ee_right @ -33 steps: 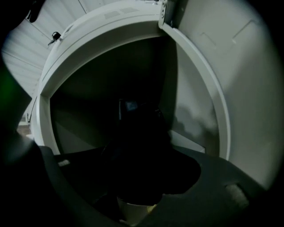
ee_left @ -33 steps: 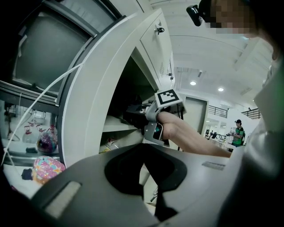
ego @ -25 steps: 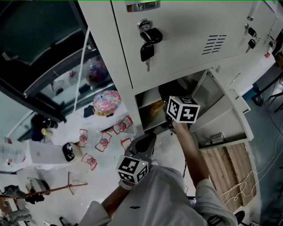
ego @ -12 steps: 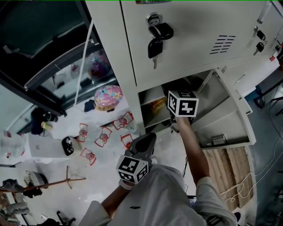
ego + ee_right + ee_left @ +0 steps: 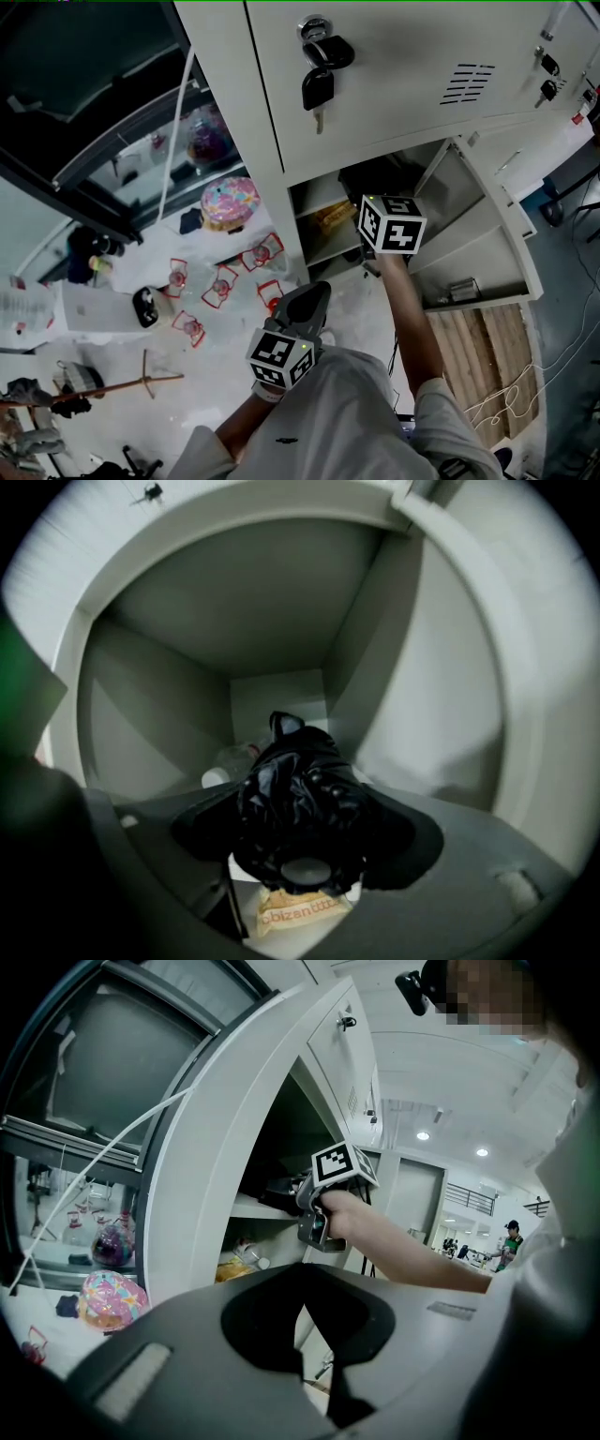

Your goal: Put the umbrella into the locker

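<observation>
Umbrella (image 5: 298, 803), black and folded, lies between the right gripper (image 5: 302, 841) jaws, which have just spread wide and do not pinch it. Its tip points to 12 o'clock inside the locker (image 5: 281, 621). Release looks made. Left gripper (image 5: 302, 1283) jaws are pressed together, empty.

Right arm (image 5: 412, 323) stretched forward, right tongs (image 5: 305, 816) held near level, jaws just opened wide, black umbrella (image 5: 291, 780) loose between them, left arm (image 5: 234, 427) bent close to the torso, left tongs (image 5: 302, 1358) closed together, empty.
</observation>
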The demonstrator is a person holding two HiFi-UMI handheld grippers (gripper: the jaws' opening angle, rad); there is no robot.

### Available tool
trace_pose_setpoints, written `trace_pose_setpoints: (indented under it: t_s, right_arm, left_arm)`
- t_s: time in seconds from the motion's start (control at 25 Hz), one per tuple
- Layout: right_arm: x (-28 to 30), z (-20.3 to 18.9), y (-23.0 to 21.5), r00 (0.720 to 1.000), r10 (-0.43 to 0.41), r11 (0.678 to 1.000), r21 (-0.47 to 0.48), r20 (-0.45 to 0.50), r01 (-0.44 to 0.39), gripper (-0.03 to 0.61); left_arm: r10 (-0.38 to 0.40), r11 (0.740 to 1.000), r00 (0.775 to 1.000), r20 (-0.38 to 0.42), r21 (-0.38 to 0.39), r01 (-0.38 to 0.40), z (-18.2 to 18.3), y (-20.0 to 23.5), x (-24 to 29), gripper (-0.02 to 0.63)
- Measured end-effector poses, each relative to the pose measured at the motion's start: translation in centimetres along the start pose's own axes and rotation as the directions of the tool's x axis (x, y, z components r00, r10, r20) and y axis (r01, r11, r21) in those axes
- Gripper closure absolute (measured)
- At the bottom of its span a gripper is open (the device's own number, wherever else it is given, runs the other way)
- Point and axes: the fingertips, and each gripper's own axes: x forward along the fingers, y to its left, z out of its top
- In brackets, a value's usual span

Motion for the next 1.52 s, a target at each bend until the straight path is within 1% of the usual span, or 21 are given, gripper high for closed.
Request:
trace_pose_setpoints:
  t_s: [0.12,0.24,0.32,0.48,0.6,1.0,1.28,1.52]
  right_arm:
    - [-1.4,0.3,-0.3,0.998,-0.036,0.999,0.028,0.044,0.035,0.225]
    - [-2.7,0.5,-0.4,0.994,-0.075,0.997,0.014,0.078,0.074,0.247]
    - [-3.3,0.4,-0.5,0.992,-0.091,0.996,0.006,0.084,0.091,0.255]
    - [-3.8,0.0,-0.7,0.992,-0.103,0.995,-0.007,0.076,0.104,0.29]
    - [-3.8,0.1,-0.6,0.992,-0.103,0.994,-0.02,0.078,0.105,0.298]
    - [-2.0,0.4,-0.8,0.994,-0.081,0.997,-0.006,0.069,0.081,0.304]
    - [-0.3,0.7,-0.8,0.995,-0.077,0.997,-0.004,0.067,0.078,0.304]
    - [-0.2,0.8,-0.8,0.994,-0.074,0.997,-0.006,0.076,0.074,0.296]
  left_arm:
    - [-0.009,1.0,1.0,-0.006,0.004,0.009,-0.2,-0.3,0.0,0.597]
    - [-0.018,1.0,1.0,-0.014,0.007,0.018,-0.4,-0.4,0.1,0.597]
    - [-0.024,1.0,1.0,-0.02,0.008,0.024,-0.6,-0.5,0.2,0.597]
    - [-0.032,0.999,0.999,-0.026,0.009,0.032,-0.7,-0.7,0.1,0.597]
    - [-0.027,1.0,0.999,-0.025,0.009,0.027,-0.7,-0.4,-0.1,0.597]
    - [-0.029,0.999,0.999,-0.025,0.015,0.029,-0.5,0.0,-0.1,0.597]
    - [-0.009,1.0,1.0,-0.011,0.019,0.009,0.1,0.5,-0.3,0.597]
    - [0.006,1.0,1.0,-0.01,0.015,-0.006,0.1,0.8,-0.5,0.597]
